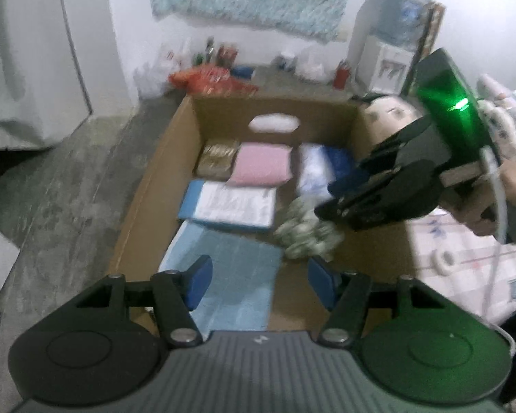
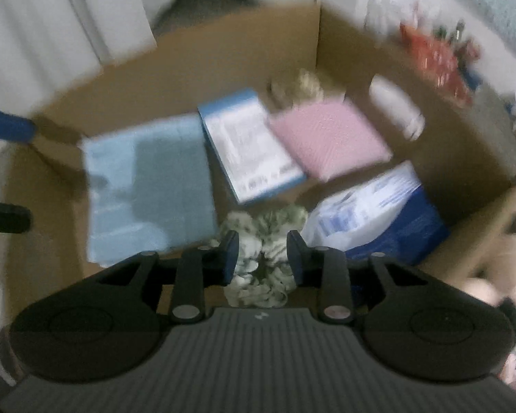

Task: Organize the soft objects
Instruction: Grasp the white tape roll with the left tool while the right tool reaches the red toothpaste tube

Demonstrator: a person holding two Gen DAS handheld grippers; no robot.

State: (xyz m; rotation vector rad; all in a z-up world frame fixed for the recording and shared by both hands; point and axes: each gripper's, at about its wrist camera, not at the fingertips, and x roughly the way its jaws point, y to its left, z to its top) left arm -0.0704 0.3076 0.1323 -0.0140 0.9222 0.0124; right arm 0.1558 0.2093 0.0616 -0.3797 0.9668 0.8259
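Note:
An open cardboard box [image 1: 223,117] [image 2: 223,51] holds a light blue towel [image 1: 230,261] [image 2: 148,186], a blue-and-white packet [image 1: 230,203] [image 2: 247,151], a folded pink cloth [image 1: 261,163] [image 2: 326,137], a white-and-blue plastic pack [image 1: 313,168] [image 2: 378,213] and a crumpled green-and-white floral cloth [image 1: 302,234] [image 2: 261,227]. My right gripper [image 2: 263,251] [image 1: 330,204] hovers just over the floral cloth, which shows in the gap between its parted jaws; the pads do not press on it. My left gripper [image 1: 259,284] is open and empty above the towel's near end.
A doll [image 1: 388,113] leans at the box's far right corner. A checked bedsheet [image 1: 464,251] with a tape roll [image 1: 442,258] lies right of the box. Bare concrete floor [image 1: 68,189] runs along its left. Red snack bags [image 1: 210,79] and a water dispenser [image 1: 388,65] stand behind.

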